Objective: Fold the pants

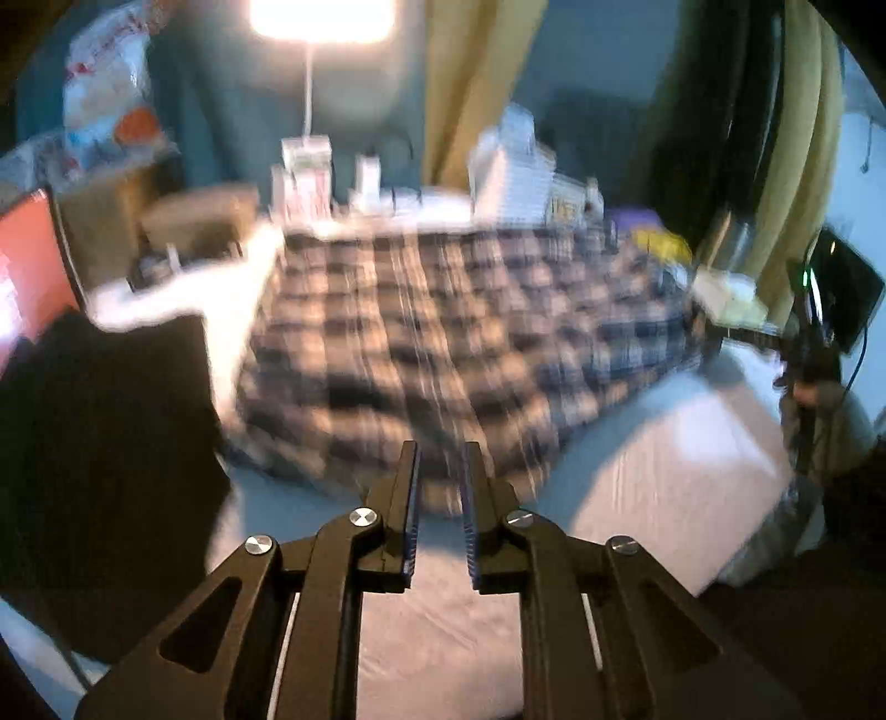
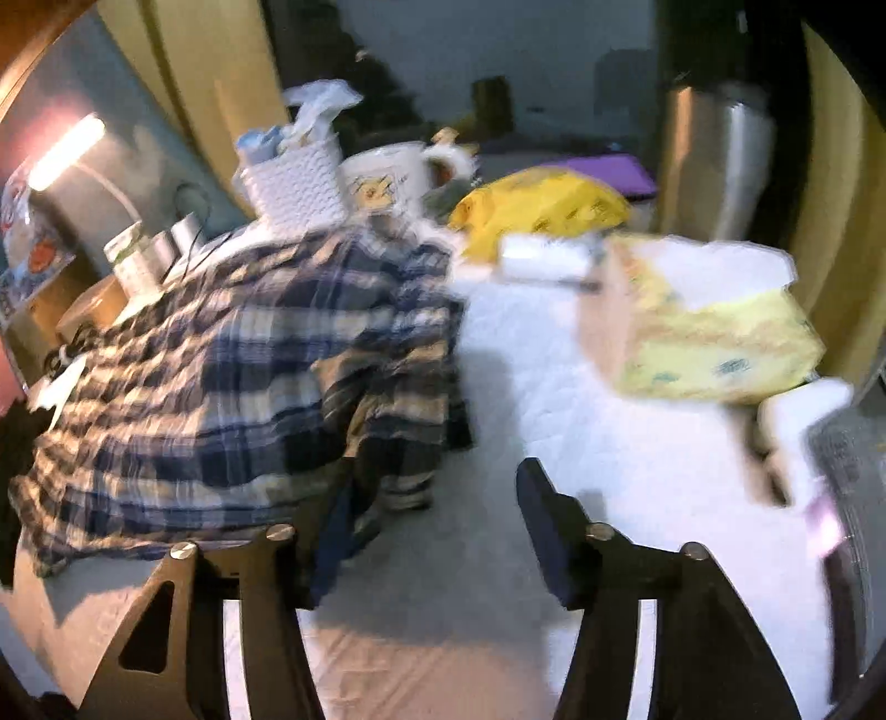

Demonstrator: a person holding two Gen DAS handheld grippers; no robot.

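The plaid pants (image 1: 443, 338) lie spread on a white sheet (image 1: 443, 620), blurred by motion. My left gripper (image 1: 441, 459) hovers at their near edge, jaws a narrow gap apart and empty. In the right wrist view the pants (image 2: 232, 376) lie bunched at the left. My right gripper (image 2: 432, 493) is wide open; its left finger is hidden behind the pants' near edge and its right finger (image 2: 545, 526) stands over bare sheet (image 2: 554, 376).
Beyond the pants stand a white basket (image 2: 293, 188), a mug (image 2: 387, 177), a yellow bag (image 2: 542, 205), a tissue pack (image 2: 709, 338) and a steel bin (image 2: 714, 160). A lamp (image 1: 321, 16), boxes (image 1: 304, 177) and a red panel (image 1: 27, 271) are at the left.
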